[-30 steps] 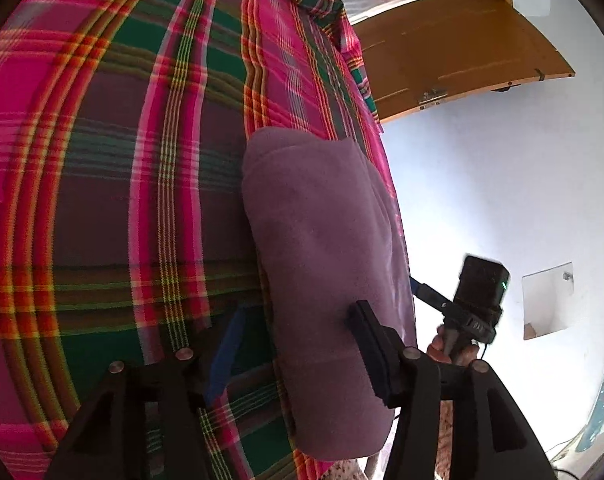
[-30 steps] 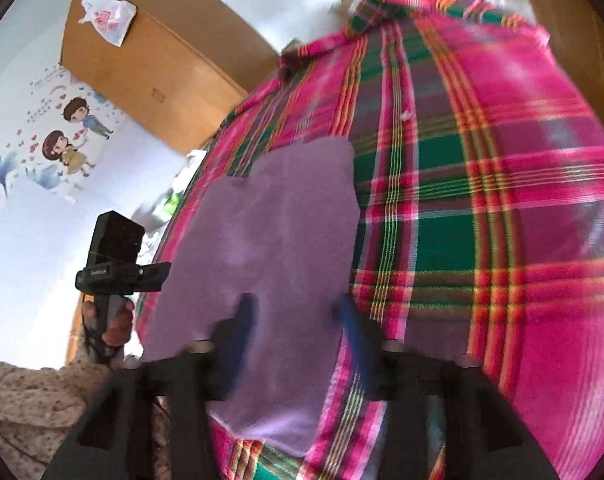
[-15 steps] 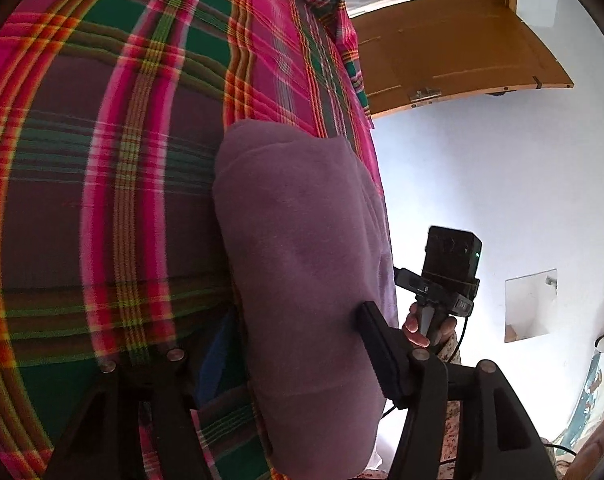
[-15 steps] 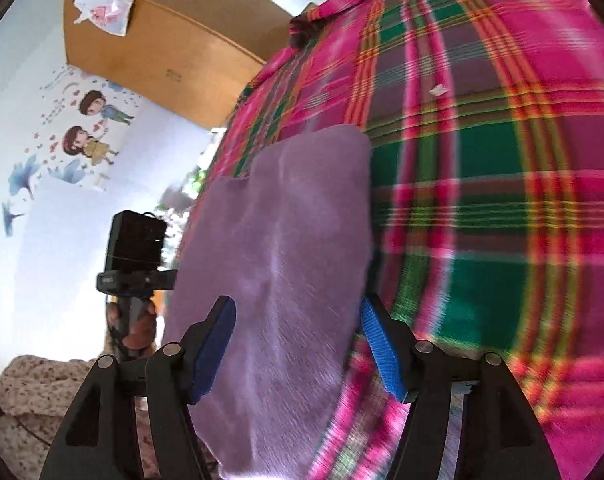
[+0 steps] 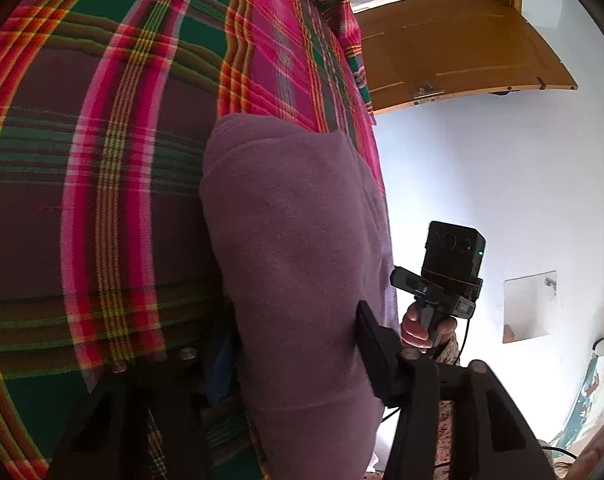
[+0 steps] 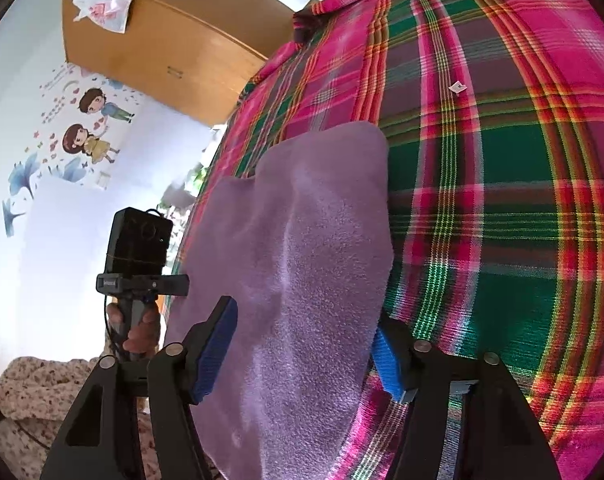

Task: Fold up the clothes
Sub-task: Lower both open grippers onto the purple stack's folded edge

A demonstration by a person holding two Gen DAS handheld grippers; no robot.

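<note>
A folded purple garment (image 5: pixel 298 264) lies on a bed covered with a pink, green and red plaid sheet (image 5: pixel 102 184), close to the sheet's edge where it drops toward the wall. No box, basket or drawer holding anything shows in either view; the garment simply rests on the plaid.

The left gripper (image 5: pixel 294 344) has its fingers spread wide, one on each side of the near end of the purple garment, with the cloth running between them. Its left finger is mostly in shadow under the fold, so I cannot tell whether it touches the cloth. The right gripper (image 6: pixel 305 340) is also spread, its blue-padded fingers (image 6: pixel 216 344) straddling the garment's near edge; neither pad visibly pinches the cloth.

From the left wrist view, the right hand (image 5: pixel 425 326) grips a black handle beyond the garment, with a black camera (image 5: pixel 453 252) on top. From the right wrist view, the left hand (image 6: pixel 136 328) holds its own handle and camera (image 6: pixel 138 240) in the same way.

A wooden cupboard (image 6: pixel 162 52) stands by the wall, a white plastic bag (image 6: pixel 102 10) on it. Cartoon stickers (image 6: pixel 86 128) decorate the white wall (image 5: pixel 481 176). A small scrap of paper (image 6: pixel 457 88) lies on the sheet.
</note>
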